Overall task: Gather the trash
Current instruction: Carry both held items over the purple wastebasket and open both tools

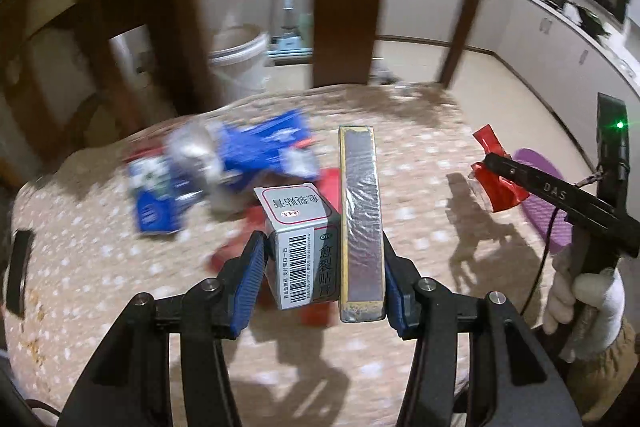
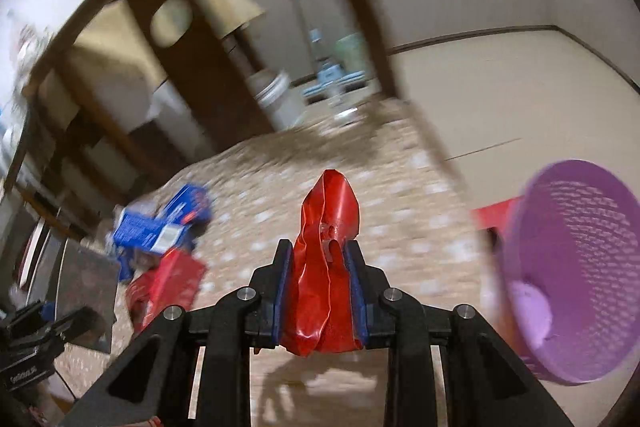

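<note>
Carrying both loads well means keeping the left gripper [image 1: 324,269] clamped half-wide on the grey box [image 1: 302,251] and silver box [image 1: 362,223], the right gripper [image 2: 320,275] nearly closed on the red wrapper [image 2: 326,263], until above the purple basket [image 2: 580,267] just beside it.

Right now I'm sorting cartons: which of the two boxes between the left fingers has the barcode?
The small grey box, against the left pad. The tall foil-sided box beside it shows no barcode.

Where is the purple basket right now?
In the right wrist view the purple basket lies tipped at the right edge, beside the right gripper pinching a red wrapper.
</note>
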A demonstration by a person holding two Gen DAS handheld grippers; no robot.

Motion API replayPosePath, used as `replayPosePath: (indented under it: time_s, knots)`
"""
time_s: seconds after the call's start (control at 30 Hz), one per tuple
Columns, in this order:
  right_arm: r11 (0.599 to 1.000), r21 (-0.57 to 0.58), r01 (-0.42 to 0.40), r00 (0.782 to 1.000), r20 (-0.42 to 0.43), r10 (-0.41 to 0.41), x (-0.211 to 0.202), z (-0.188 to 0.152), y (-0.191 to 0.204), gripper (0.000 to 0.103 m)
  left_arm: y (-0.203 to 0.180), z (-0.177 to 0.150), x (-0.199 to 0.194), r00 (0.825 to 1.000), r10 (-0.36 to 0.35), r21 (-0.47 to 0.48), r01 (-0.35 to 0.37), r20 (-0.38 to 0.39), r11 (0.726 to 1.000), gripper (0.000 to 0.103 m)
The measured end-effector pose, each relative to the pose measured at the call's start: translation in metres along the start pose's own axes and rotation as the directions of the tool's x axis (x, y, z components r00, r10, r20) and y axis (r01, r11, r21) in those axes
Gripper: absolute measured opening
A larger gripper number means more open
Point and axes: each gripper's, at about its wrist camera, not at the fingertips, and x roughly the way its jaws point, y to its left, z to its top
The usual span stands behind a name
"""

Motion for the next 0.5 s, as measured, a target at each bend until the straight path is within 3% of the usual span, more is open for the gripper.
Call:
replayPosePath:
  time_s: [0.27,0.5]
  knots:
    - [0.974,0.216,0.072,0.994,0.061,-0.087,-0.049,0.002,-0.104,0.028,-0.103,0.032,0.03,0.987,-0.158,0.08,0.161,-0.04,0.984,0.051]
    - [0.922,0.36,0.144,0.985,0.039,-0.169,-0.064,-0.004,-0.173,0.028,-0.194,0.051,0.074,0.951,-0.287,0.136,0.3,-0.113,0.944,0.051]
